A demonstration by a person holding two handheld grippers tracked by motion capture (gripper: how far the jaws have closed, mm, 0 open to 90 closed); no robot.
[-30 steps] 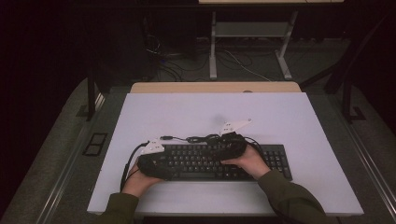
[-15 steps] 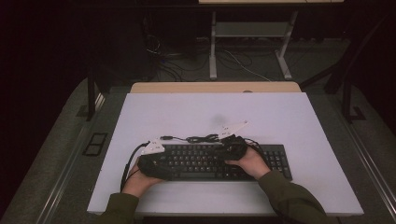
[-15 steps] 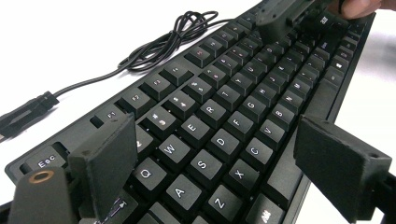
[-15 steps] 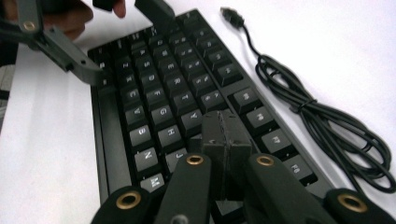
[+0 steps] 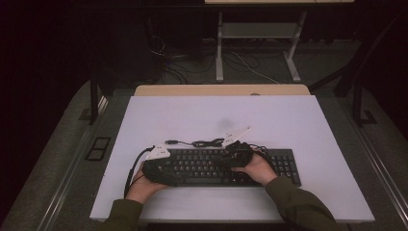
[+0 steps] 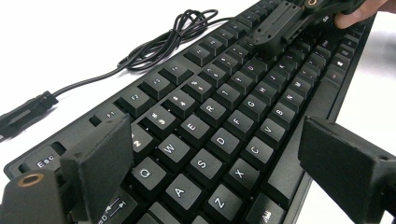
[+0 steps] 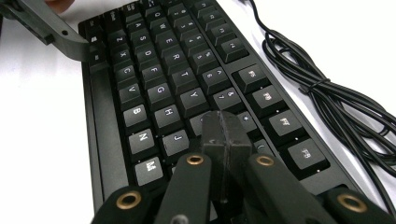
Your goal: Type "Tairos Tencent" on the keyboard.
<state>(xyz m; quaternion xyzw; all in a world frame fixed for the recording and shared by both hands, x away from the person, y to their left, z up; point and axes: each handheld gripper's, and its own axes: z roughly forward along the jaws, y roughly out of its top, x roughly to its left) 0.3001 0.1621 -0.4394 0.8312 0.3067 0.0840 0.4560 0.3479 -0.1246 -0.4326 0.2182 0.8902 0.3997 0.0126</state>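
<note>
Right claw, pads together, over black keyboard.

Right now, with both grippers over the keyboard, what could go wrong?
1. The right gripper, jaws shut, sits low over the keyboard near the U and I keys; its blunt tip might press two keys at once.
2. The left gripper stands open across the keyboard's left end; closing may catch a keycap.
3. The coiled cable lies close behind and could snag.
</note>
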